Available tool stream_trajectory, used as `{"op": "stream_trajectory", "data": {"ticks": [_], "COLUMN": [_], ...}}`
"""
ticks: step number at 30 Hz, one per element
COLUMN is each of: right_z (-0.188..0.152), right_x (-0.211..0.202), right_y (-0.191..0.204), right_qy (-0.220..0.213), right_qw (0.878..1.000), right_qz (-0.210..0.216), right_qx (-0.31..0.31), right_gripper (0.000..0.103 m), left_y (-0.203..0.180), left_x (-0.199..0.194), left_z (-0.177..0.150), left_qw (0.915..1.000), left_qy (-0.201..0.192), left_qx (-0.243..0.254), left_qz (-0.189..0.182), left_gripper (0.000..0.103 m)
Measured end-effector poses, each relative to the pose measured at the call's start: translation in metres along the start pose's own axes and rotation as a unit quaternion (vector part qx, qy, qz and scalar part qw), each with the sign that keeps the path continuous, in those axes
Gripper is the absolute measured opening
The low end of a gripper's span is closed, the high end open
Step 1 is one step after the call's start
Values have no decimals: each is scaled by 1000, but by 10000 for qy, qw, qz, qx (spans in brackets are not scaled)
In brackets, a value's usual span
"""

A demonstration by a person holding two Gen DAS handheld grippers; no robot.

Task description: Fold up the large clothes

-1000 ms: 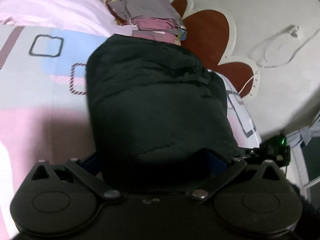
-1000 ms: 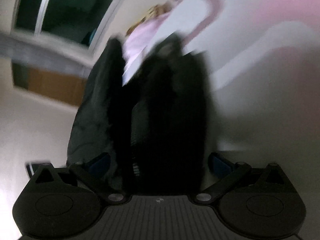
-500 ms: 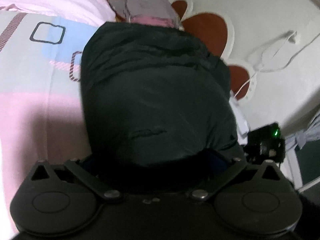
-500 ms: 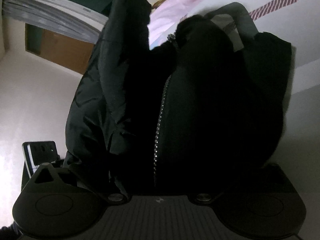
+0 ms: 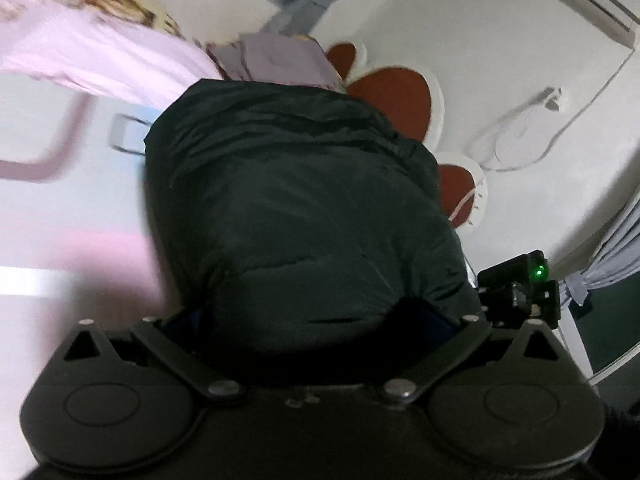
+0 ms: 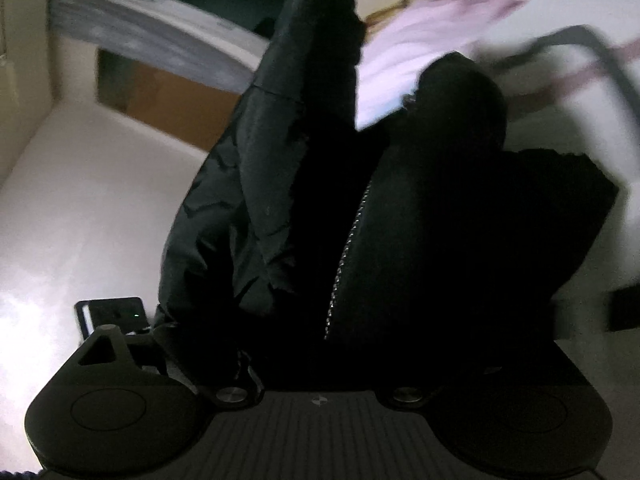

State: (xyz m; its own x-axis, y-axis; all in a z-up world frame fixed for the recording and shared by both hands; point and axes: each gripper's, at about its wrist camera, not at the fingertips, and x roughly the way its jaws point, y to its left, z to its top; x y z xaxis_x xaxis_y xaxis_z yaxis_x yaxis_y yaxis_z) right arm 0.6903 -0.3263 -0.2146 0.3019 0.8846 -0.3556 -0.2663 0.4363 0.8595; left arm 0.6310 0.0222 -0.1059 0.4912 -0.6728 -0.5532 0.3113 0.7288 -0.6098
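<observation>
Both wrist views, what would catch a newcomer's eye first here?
A bulky black jacket fills the middle of both views, bunched over each gripper's fingers. In the right wrist view its silver zipper runs up the dark fabric. Behind it in the left wrist view, a red-brown headboard stands against the white wall.

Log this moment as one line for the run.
left gripper: shut on black jacket | right gripper: shut on black jacket | jacket lifted above bed

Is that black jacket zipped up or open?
Cannot tell: the black jacket hangs bunched, and only a short stretch of zipper shows.
</observation>
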Motion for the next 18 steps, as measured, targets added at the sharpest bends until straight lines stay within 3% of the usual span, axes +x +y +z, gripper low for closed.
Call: {"op": "stream_trajectory", "data": {"ticks": [6, 10, 12, 15, 18], "right_z": [-44, -84, -90, -101, -101], "right_x": [129, 200, 197, 177, 142], "right_y": [47, 36, 27, 31, 35], "right_qy": [394, 583, 391, 249, -110], "right_qw": [9986, 9977, 9981, 9974, 9938], "right_qz": [322, -195, -195, -594, -1075], "right_qx": [115, 272, 445, 332, 265], "right_gripper": [93, 93, 94, 94, 94], "left_y": [68, 125, 132, 119, 112], "left_x": [-114, -129, -130, -129, -145], "left_z": [-11, -39, -50, -50, -46], "left_qw": [9963, 9886, 9896, 9893, 9886], "left_qy": [6, 218, -16, -135, -205], "left_qx": [-97, -410, -458, -278, -142], "left_qz": [853, 1433, 1361, 1427, 1484], "left_gripper": [101, 102, 102, 102, 93]}}
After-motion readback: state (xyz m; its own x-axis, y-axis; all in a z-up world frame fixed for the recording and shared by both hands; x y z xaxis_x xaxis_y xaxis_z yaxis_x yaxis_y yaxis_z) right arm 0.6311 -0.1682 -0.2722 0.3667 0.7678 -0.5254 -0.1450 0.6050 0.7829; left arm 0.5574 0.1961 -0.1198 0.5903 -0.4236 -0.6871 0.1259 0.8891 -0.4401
